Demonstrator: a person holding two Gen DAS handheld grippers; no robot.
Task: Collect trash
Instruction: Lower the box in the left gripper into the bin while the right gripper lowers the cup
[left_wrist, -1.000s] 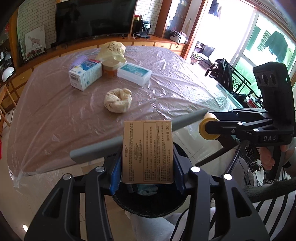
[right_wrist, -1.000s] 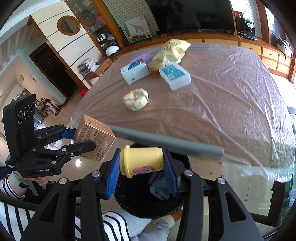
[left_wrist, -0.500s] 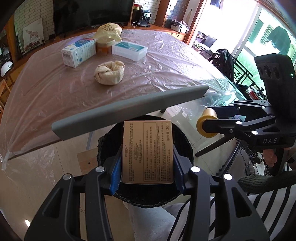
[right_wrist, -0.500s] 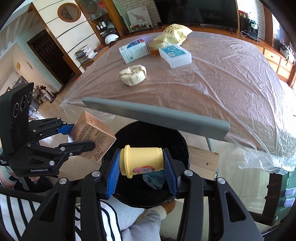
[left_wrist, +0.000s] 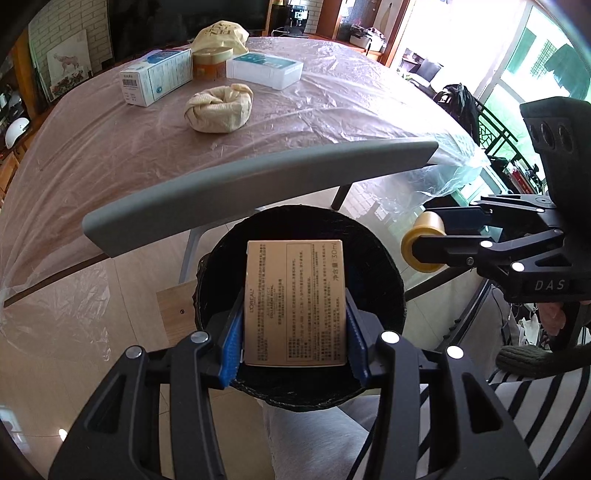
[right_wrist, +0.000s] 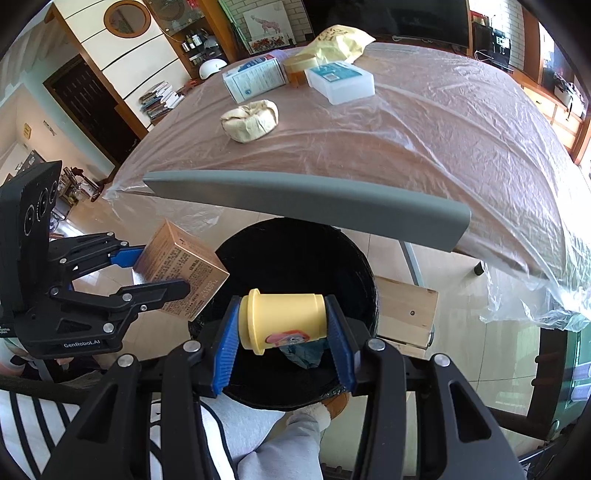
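My left gripper is shut on a tan cardboard box with printed text and holds it above the open black bin. My right gripper is shut on a yellow plastic cup, held on its side over the same bin. The box and left gripper also show in the right wrist view, at the bin's left rim. A bluish scrap lies inside the bin.
A grey chair back spans above the bin. The plastic-covered table holds a crumpled paper ball, a white-blue carton, a white box, a round tub and a yellow bag.
Both grippers have drawn back from the table and lowered over the bin with their loads. The bin's opening now shows in full below the chair back.
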